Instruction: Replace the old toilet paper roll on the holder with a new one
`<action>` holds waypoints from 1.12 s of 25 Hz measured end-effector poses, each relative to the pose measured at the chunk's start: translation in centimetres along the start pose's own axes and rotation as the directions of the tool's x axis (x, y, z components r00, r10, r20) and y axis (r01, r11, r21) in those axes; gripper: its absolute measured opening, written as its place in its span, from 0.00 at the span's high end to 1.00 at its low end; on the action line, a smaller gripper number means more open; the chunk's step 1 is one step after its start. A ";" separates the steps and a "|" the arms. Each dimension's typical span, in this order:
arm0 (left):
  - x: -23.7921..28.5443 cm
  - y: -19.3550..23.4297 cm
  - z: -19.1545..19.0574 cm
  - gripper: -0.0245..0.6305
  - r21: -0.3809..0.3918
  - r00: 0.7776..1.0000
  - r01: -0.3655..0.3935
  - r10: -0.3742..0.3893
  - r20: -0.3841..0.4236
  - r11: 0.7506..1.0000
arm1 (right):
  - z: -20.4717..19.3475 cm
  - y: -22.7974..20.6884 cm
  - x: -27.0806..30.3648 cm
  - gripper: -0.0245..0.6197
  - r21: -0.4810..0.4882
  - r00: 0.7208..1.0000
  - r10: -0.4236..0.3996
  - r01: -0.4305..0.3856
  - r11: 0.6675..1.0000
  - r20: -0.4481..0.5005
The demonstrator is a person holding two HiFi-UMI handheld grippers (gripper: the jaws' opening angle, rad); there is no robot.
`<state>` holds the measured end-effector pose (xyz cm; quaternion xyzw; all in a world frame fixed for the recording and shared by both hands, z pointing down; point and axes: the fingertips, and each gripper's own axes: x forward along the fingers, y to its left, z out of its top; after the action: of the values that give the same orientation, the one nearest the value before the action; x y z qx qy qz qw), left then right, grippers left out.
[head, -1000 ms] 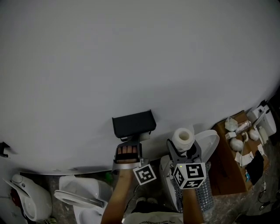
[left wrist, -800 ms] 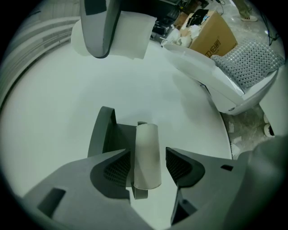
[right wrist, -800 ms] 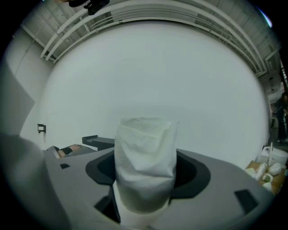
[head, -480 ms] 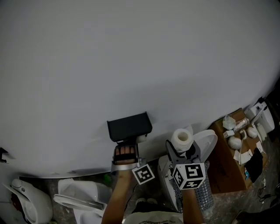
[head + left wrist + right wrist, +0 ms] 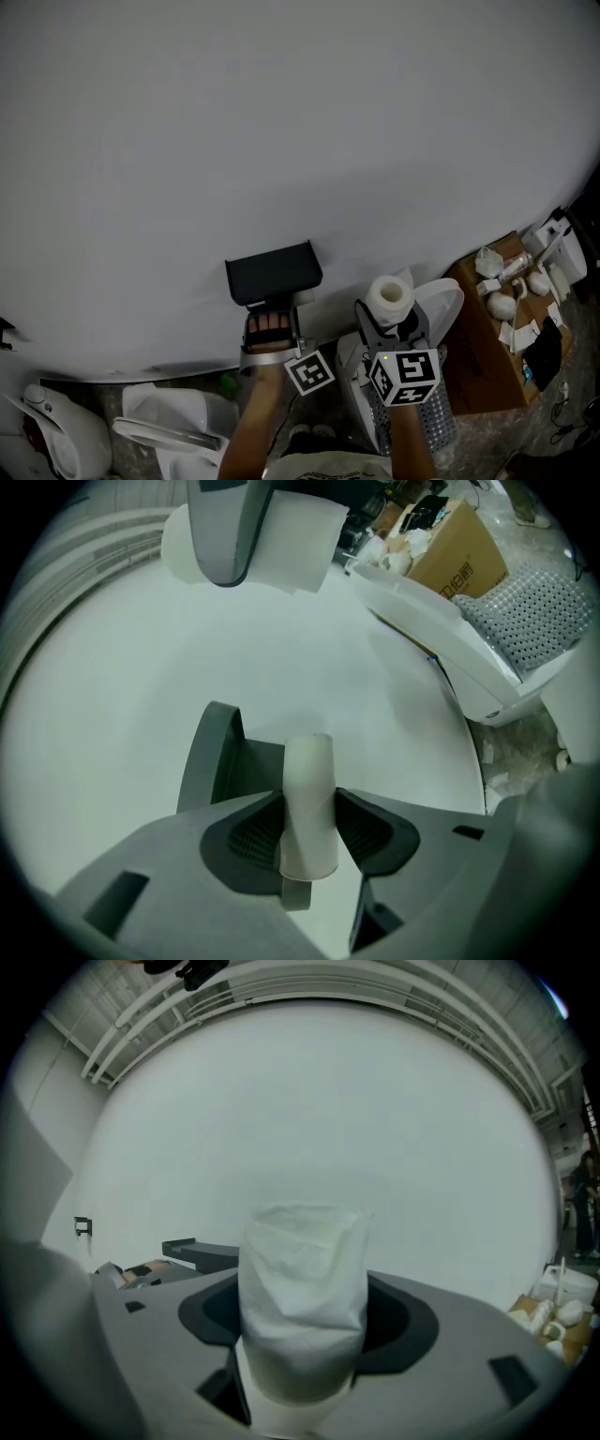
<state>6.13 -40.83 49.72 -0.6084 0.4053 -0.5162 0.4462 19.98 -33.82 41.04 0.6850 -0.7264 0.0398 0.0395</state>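
A black paper holder [image 5: 274, 272] is fixed to the white wall. Just below it is my left gripper [image 5: 273, 305]. In the left gripper view its jaws are closing, and both pads touch the bare cardboard tube [image 5: 309, 789] that stands upright between them in front of the holder's grey bracket [image 5: 214, 761]. To the right, my right gripper [image 5: 394, 323] is shut on a full white paper roll [image 5: 391, 298], held upright. The roll [image 5: 302, 1288] fills the gap between the jaws in the right gripper view and also shows at the top of the left gripper view [image 5: 291, 536].
A white toilet with its lid [image 5: 442, 302] raised stands under the right gripper. A brown cardboard box [image 5: 487, 366] with small white items lies at the right. More white toilet parts [image 5: 66, 427] sit at the lower left. The plain wall [image 5: 281, 122] fills the rest.
The picture has shifted slightly, so the holder sits a little further left. Both grippers stay where they were relative to the holder, and the right one still holds the new roll.
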 end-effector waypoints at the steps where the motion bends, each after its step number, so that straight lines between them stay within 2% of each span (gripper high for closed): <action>1: 0.0 0.0 0.4 0.69 0.006 1.000 -0.001 0.001 0.006 1.000 | 0.0 -0.1 0.0 0.48 0.001 1.000 0.000 0.000 1.000 0.000; 10: 0.2 0.3 4.2 0.69 0.040 0.998 -0.020 0.018 0.062 0.999 | 0.1 -1.7 -0.7 0.48 0.000 1.000 -0.020 0.020 1.000 0.000; 20: 0.6 0.2 9.2 0.69 0.060 0.990 -0.021 0.012 0.142 0.998 | 0.1 -5.9 -2.4 0.48 0.006 0.993 -0.116 0.116 0.993 -0.003; 28: 0.1 0.3 12.3 0.69 0.011 0.976 0.000 -0.003 0.218 1.000 | -0.2 -8.7 -3.7 0.48 0.011 0.983 -0.186 0.186 0.983 -0.006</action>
<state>18.26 -39.46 48.58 -0.6593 0.3505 -0.4489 0.4910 28.84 -30.67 40.90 0.7498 -0.6590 0.0419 0.0411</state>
